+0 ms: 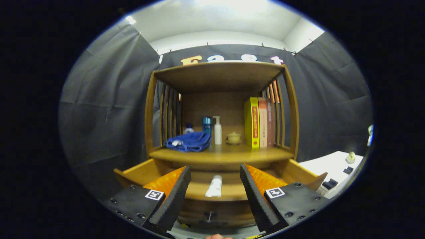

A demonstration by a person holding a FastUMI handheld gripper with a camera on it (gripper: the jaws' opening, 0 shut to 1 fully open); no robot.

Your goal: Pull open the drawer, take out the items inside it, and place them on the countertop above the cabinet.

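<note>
A wooden cabinet stands in front of me with its drawer (139, 171) pulled out. Inside the drawer lies a white tube (214, 186), lengthwise, just beyond my fingers and in line with the gap between them. My gripper (215, 181) is open above the drawer front, nothing between its black pads. The countertop (220, 153) above the drawer holds a crumpled blue cloth (188, 141) on its left part. The drawer's small knob (209, 216) shows below, between the fingers.
On the countertop stand a small blue-capped bottle (189, 128), a blue bottle (207, 124), a white pump bottle (217, 130), a small beige lidded pot (233, 137) and upright books (259, 122) at the right. A white table (335, 166) with small items stands right of the cabinet.
</note>
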